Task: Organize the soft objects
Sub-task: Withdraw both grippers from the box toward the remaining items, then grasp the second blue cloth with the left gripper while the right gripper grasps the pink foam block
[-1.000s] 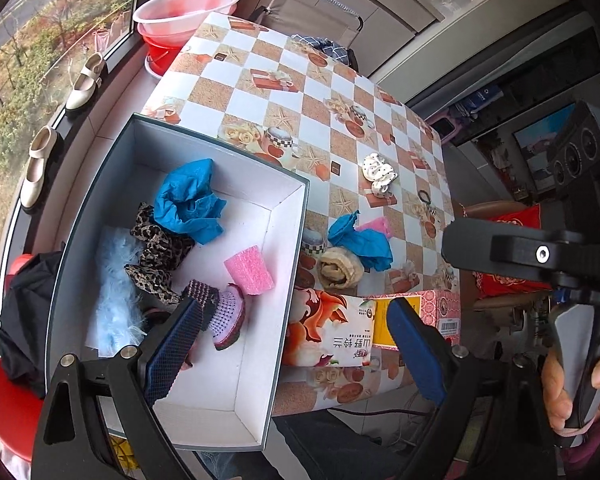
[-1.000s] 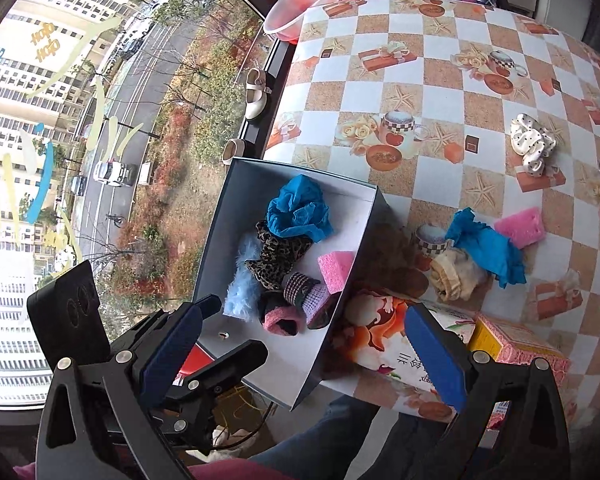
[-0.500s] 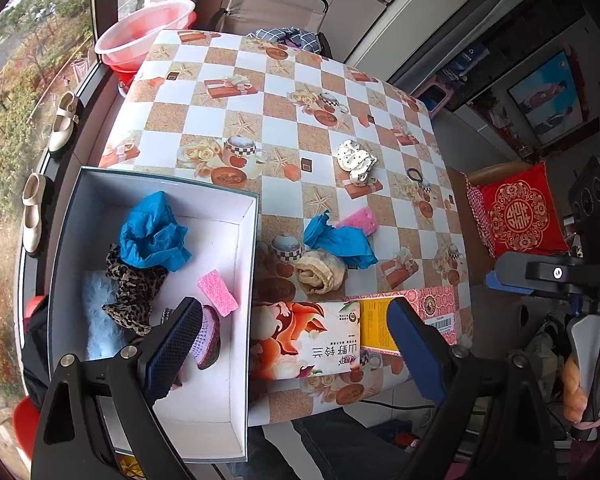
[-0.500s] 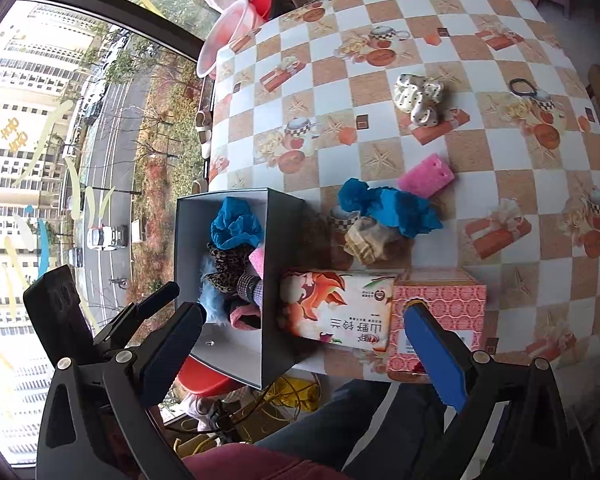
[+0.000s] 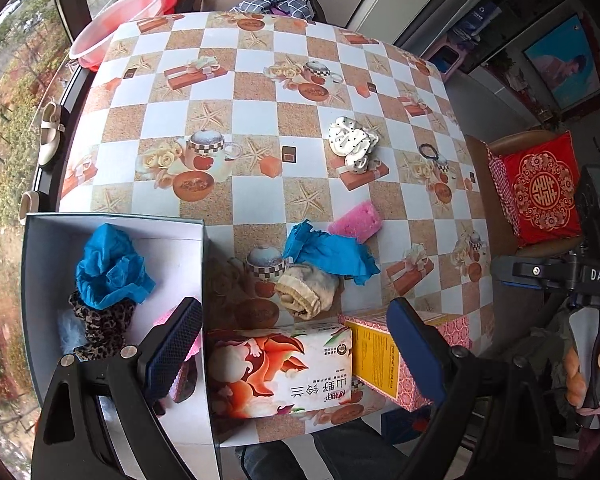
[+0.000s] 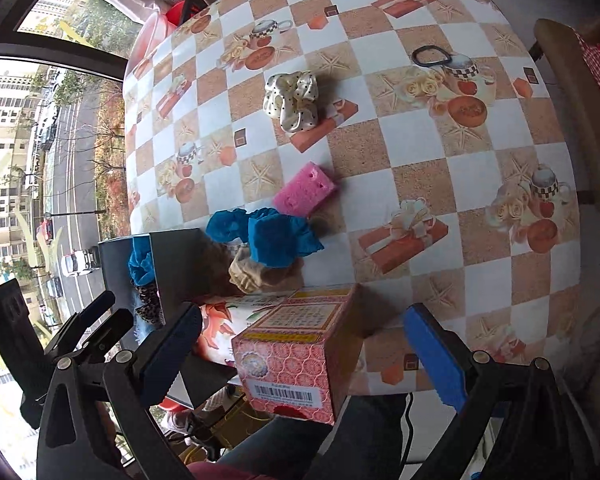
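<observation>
**A:** What are the tools doing, nearest first?

**B:** The left gripper (image 5: 296, 344) is hanging with its jaws spread wide and nothing between them; the right gripper (image 6: 300, 344) is doing the same. Just under the left one a tissue pack (image 5: 280, 368) is lying flat, with a pink carton (image 6: 296, 356) touching it on the right. To the left of the left gripper the grey box (image 5: 112, 222) is sitting open, holding a blue cloth (image 5: 108, 268), a leopard scrunchie (image 5: 100, 320) and other soft pieces.

**A:** And what is waiting to go in?

**B:** Just beyond the tissue pack a beige sock (image 5: 308, 292) is lying bunched, with a blue scrunchie (image 5: 332, 250) draped over its far side and a pink sponge (image 6: 304, 188) touching that. Farther ahead, well apart, a dotted cream scrunchie (image 6: 292, 100) is resting, and a thin black hair tie (image 6: 430, 56) beyond it to the right.

**A:** How are they likely handling?

**B:** I'm judging them all light, limp and squashy, nothing fragile. Pinching the thickest fold of the fabric should be working best; the sponge wants gripping across its short sides. The hair tie is looking hardest, lying flat.

**A:** The surroundings?

**B:** A glossy checked tablecloth (image 5: 252, 128), probably slippery, is covering the table; a window is running along the left, a red cushion (image 5: 540, 188) sitting to the right.
</observation>
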Motion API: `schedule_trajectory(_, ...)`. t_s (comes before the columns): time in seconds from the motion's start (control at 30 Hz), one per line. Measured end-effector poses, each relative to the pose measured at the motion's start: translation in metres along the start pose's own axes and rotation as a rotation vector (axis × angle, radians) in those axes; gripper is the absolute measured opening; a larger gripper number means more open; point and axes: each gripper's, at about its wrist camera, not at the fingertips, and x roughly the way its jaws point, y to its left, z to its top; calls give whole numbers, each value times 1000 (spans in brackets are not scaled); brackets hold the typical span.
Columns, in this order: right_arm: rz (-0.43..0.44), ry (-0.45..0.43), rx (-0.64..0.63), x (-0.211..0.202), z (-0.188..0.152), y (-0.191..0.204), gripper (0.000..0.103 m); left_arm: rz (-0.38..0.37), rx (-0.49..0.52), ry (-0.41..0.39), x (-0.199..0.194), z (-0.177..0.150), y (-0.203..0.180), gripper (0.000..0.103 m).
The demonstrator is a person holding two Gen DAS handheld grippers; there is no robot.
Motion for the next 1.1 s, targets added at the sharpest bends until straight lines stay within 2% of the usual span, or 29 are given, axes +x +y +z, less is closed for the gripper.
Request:
schedule_trajectory(0.27, 22, 78, -19, 42, 40, -19, 102, 20, 46, 136, 79, 34, -41, 95)
schedule_trajectory(0.43, 16, 87, -39, 61, 64, -25, 102, 58, 50, 226, 125, 39, -53, 95)
schedule_trajectory(0.53, 7, 114, -86, 82, 79, -18, 102, 82, 44, 243, 134, 34, -54, 95)
schedule_trajectory(0.73, 17, 216, -168, 144, 96, 6, 102, 101, -15, 227, 127, 27, -41, 95)
schedule_trajectory(0.9, -32, 284, -233, 180, 102, 20, 103, 127, -39, 234, 128, 26, -31, 95)
schedule_trajectory(0.97, -87, 244, -284, 177, 104, 26, 103, 129, -44, 238, 133, 28, -31, 95)
schedule_trajectory(1.0, -149, 214, -308, 174, 105, 26, 103, 130, -42, 241, 137, 29, -32, 95)
schedule_trajectory(1.03, -209, 189, -316, 171, 106, 21, 103, 131, -37, 241, 140, 31, -35, 95)
schedule_trajectory(1.1, -270, 162, -287, 165, 109, 1, 103, 134, -21, 244, 147, 34, -39, 95)
